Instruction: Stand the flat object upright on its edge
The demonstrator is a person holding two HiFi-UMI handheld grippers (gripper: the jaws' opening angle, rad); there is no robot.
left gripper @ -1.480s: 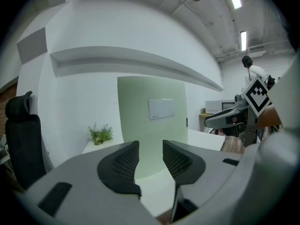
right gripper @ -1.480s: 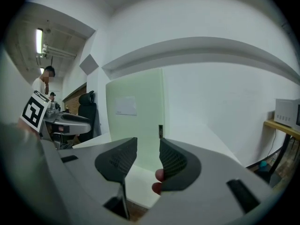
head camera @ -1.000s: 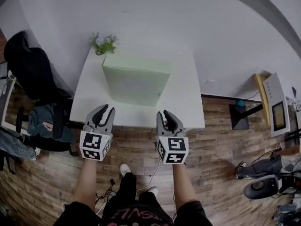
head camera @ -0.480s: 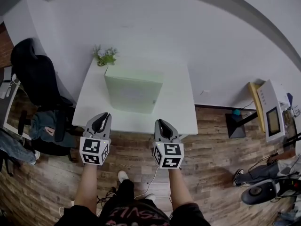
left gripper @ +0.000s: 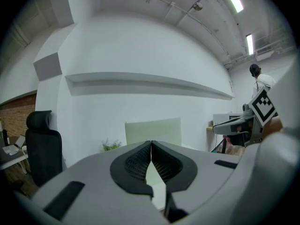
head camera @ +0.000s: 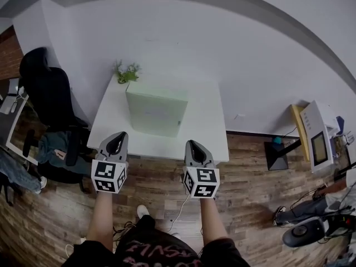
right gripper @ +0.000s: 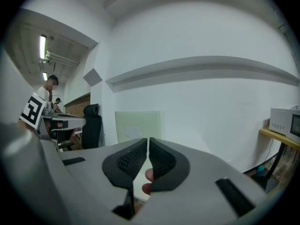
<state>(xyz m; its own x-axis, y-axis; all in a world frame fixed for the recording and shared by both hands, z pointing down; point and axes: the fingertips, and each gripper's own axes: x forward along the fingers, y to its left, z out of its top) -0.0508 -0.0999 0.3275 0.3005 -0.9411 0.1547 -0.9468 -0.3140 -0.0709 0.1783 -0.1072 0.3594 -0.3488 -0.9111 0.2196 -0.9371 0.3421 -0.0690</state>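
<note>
A flat pale-green panel (head camera: 156, 113) stands upright on its edge in the middle of the white table (head camera: 207, 128). It also shows ahead in the left gripper view (left gripper: 154, 129) and in the right gripper view (right gripper: 138, 122). My left gripper (head camera: 117, 139) hangs at the table's near edge, left of the panel. Its jaws have just closed and are shut on nothing (left gripper: 151, 145). My right gripper (head camera: 193, 146) hangs at the near edge to the right. It too has just closed, with nothing between its jaws (right gripper: 148, 142). Neither gripper touches the panel.
A small potted plant (head camera: 127, 72) stands at the table's far left corner by the white wall. A black office chair (head camera: 44, 93) with clothes stands left of the table. A shelf with a white appliance (head camera: 314, 141) is at the right. Wooden floor lies below.
Both grippers' jaws went from open to shut with nothing in them. Both grippers rose and drew back a little from the table. The panel stays upright.
</note>
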